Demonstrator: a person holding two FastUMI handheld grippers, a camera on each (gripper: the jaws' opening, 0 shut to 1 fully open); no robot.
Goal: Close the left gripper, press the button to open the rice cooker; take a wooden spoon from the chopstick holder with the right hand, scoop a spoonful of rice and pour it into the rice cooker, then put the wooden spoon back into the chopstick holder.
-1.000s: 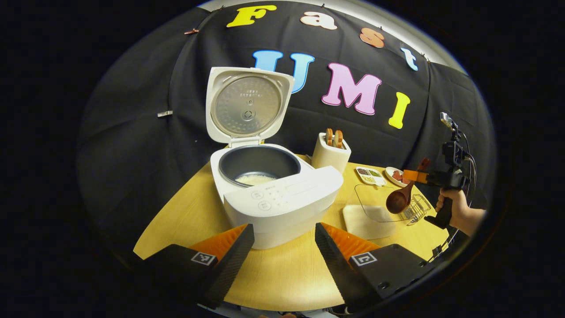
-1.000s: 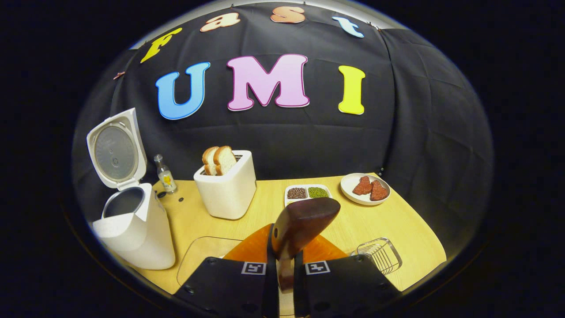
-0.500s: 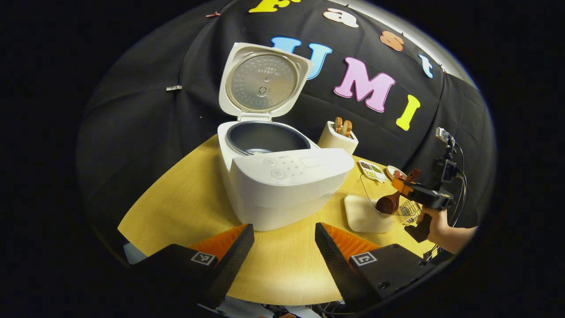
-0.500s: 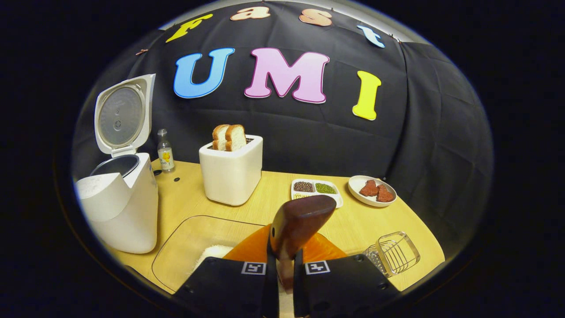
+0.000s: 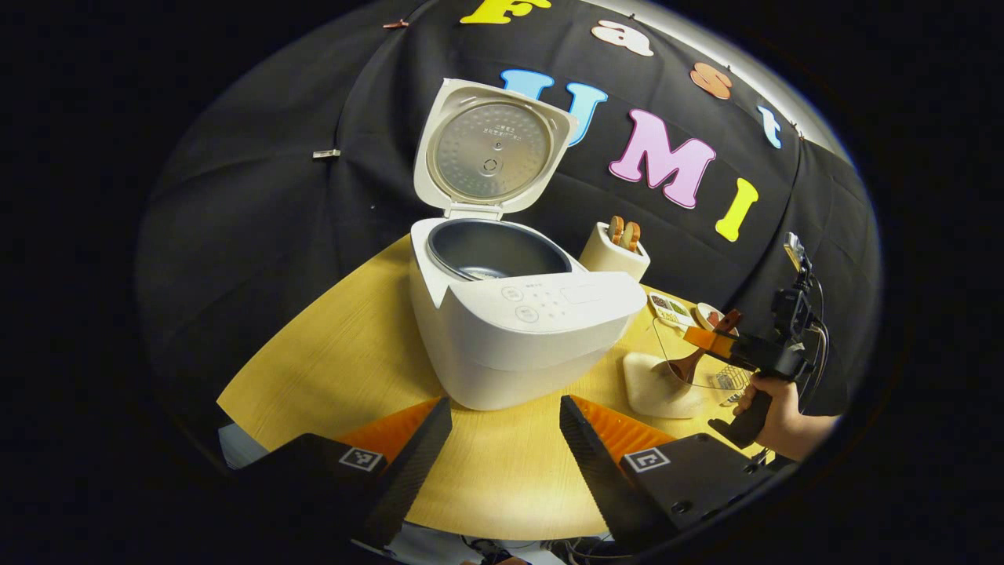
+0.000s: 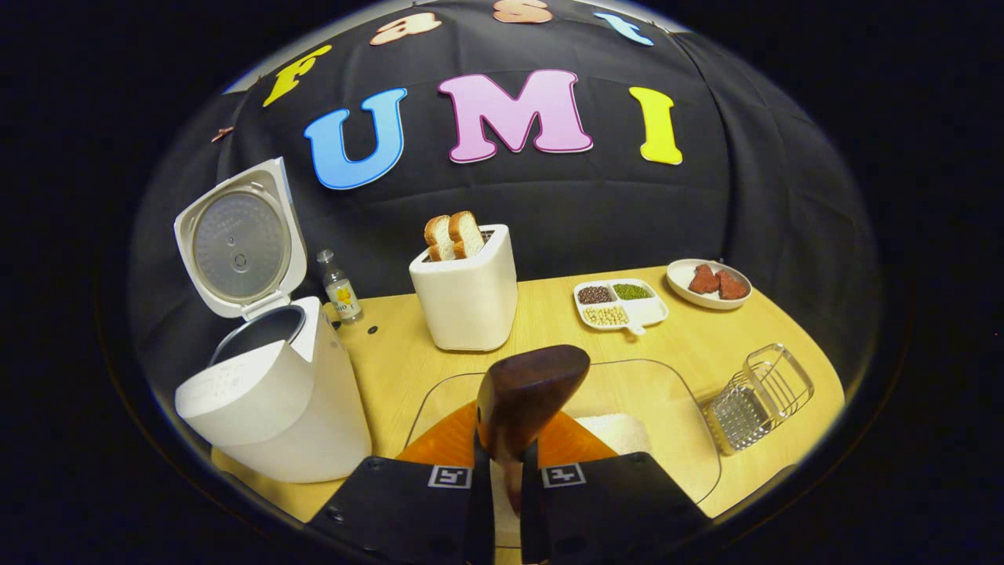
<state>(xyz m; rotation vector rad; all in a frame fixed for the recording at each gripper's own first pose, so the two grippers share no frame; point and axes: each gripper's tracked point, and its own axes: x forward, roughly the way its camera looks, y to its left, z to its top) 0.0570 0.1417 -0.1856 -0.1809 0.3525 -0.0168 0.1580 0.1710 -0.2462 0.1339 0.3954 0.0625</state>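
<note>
With the rice cooker [image 5: 518,314] open on the bench [image 5: 337,369], the right gripper [image 6: 502,479] clamped the wooden spoon [image 6: 525,392] over the rice [image 6: 620,431], probably about to scoop, while the left gripper [image 5: 502,439] hung wide open, empty.

The left gripper [image 5: 506,447] hangs over the near edge of the worktop [image 5: 345,361], jaws apart, facing the rice cooker [image 5: 522,333], whose lid [image 5: 490,149] stands open. To the right, a hand [image 5: 776,420] holds the right gripper [image 5: 710,339], which grips a wooden spoon [image 5: 690,365] over a glass dish of rice [image 5: 659,384].
</note>
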